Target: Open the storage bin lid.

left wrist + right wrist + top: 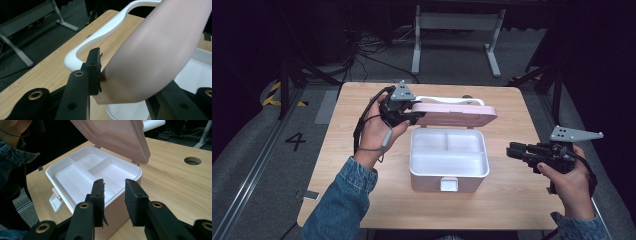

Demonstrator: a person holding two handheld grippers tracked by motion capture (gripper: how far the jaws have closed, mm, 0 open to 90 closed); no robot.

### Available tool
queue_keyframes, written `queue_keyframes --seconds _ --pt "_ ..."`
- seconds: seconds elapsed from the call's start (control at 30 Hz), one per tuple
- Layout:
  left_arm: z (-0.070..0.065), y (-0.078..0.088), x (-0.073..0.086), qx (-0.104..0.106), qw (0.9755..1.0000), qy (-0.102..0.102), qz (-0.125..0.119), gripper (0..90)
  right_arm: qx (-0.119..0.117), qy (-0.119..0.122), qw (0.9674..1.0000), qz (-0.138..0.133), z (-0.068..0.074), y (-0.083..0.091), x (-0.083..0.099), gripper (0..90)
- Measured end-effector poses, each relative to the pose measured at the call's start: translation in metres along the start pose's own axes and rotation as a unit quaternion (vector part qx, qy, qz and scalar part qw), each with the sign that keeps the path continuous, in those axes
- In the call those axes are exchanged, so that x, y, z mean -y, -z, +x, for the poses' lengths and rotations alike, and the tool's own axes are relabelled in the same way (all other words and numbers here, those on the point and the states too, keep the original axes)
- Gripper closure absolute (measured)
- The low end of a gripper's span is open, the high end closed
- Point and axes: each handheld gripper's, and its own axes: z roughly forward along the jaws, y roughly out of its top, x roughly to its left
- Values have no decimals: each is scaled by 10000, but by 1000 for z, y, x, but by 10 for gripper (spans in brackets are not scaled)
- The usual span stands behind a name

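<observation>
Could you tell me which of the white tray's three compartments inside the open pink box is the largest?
The long compartment along the front of the white tray, beside the white latch, is largest: it spans the full width, whereas the two rear compartments share one row.

A light wooden table (512, 200) stands on grey carpet (257, 150). Beyond the table, a white metal desk frame (457, 30) sits among black cables (372, 50). Left of the table, yellow-black hazard tape (274, 92) and a painted "4" (295, 141).
</observation>
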Motion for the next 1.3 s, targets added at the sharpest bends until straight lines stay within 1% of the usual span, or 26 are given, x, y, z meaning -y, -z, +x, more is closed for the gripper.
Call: queue_keyframes --seconds 0.07,0.13,0.2,0.37,0.47,0.63,0.67,0.73,0.8,0.97,1.03,1.1,1.23,1.3 --pt "2 -1 -3 -2 10000 43 69 675 15 -15 10000 4 -1 0 1 697" --pt "3 -2 -5 -29 9999 11 115 676 34 -21 10000 2 -2 -1 2 694" --pt "4 -3 -7 -32 9999 52 154 677 69 -28 10000 6 -3 0 2 693" --pt "9 -6 -9 -59 9998 109 136 676 107 -58 9999 -4 -6 1 3 682" --pt "10 -9 -11 -123 9996 176 164 674 140 -59 9999 -9 -8 0 4 669" --pt "18 -16 -16 -218 9992 253 206 670 188 -42 9998 -2 -11 -1 5 654" --pt "19 -17 -16 -220 9990 310 219 669 194 -49 9998 -4 -12 -1 6 652" --pt "22 -20 -18 -214 9989 357 210 667 196 -53 9998 -9 -12 -1 6 649" --pt "25 -21 -20 -180 9985 423 292 665 204 -84 9998 -29 -13 0 6 637" --pt "31 -25 -24 -126 9974 561 428 660 315 -41 9995 -24 -18 0 7 580" --pt "34 -27 -24 -132 9974 578 403 655 408 -33 9992 28 -19 0 8 570" --pt "37 -29 -24 -97 9973 611 402 653 457 -76 9989 82 -21 0 9 559" --pt "41 -33 -25 -96 9971 624 432 647 519 -116 9985 109 -24 0 10 554" --pt "42 -35 -25 -145 9970 615 441 641 514 -128 9985 112 -25 0 11 551"
